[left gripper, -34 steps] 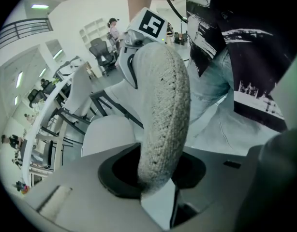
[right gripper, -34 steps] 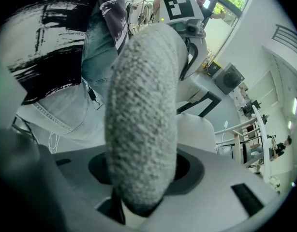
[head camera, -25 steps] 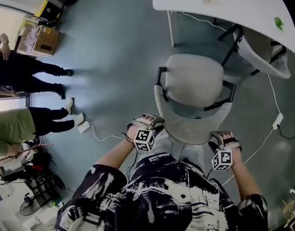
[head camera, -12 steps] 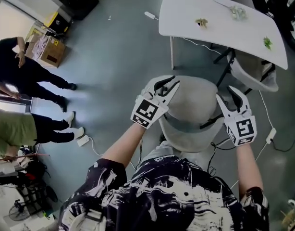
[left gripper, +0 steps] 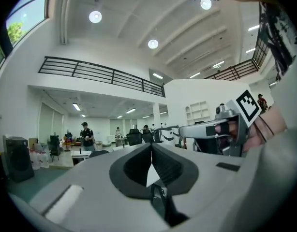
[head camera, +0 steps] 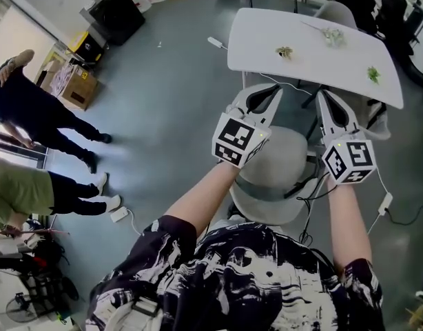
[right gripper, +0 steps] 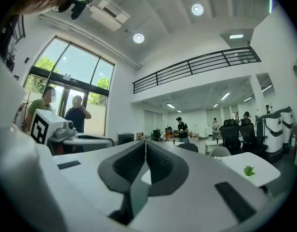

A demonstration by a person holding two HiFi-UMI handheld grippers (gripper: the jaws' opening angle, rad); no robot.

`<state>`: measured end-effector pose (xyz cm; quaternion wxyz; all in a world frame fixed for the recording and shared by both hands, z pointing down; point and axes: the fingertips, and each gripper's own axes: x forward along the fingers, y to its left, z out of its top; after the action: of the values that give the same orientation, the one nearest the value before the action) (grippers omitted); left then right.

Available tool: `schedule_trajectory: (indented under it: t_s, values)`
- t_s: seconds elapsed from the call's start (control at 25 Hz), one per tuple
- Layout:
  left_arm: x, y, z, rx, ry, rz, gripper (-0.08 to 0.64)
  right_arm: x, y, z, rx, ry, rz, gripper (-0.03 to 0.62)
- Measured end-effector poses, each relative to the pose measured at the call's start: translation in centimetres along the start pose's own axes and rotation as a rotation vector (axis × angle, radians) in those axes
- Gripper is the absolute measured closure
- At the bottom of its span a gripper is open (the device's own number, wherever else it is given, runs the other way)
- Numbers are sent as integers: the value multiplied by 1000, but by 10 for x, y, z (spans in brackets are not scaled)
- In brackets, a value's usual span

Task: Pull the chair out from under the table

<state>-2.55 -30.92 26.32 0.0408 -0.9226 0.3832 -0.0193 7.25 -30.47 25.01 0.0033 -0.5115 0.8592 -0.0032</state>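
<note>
Two grippers are held up level in front of the person's black-and-white patterned shirt (head camera: 232, 281). The left gripper (head camera: 272, 94) has its jaws together, having just been closing, with nothing between them. The right gripper (head camera: 324, 98) is the same, its jaws just closed tip to tip on nothing. Below and between them stands the chair (head camera: 280, 158), grey and padded, with its back towards the person. It stands out on the person's side of the table, near the front edge. The table (head camera: 315, 57) is white, and its top carries only three small green sprigs (head camera: 285, 50) scattered along it. A second pale chair (head camera: 368, 119) sits under its right end. The floor (head camera: 170, 81) is smooth and blue-grey, with a white power strip (head camera: 119, 214) and its cable lying at the left. Further left two people (head camera: 46, 112) stand side by side. Beyond them are a cardboard box (head camera: 77, 87) and a black cabinet (head camera: 118, 12). In the gripper views the room is a tall white hall with round ceiling lights (left gripper: 95, 17). A black-railed balcony (right gripper: 197, 64) runs along the upper floor, and large windows (right gripper: 71, 64) fill one side. Dark office chairs (right gripper: 235, 132) stand at desks far back.
</note>
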Motion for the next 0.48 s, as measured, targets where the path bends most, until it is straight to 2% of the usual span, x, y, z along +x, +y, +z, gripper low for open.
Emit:
schedule_trajectory:
  t_s: [0.08, 0.28, 0.48]
  values:
    - [0, -1, 1, 1, 13, 10, 554, -4, -2, -5, -12, 19, -20, 589]
    - [-3, -1, -4, -65, 35, 12, 557, -14, -6, -14, -22, 38, -47, 591]
    - [-4, -2, -9, -53, 48, 32, 557, -19, -11, -14, -34, 28, -65, 592]
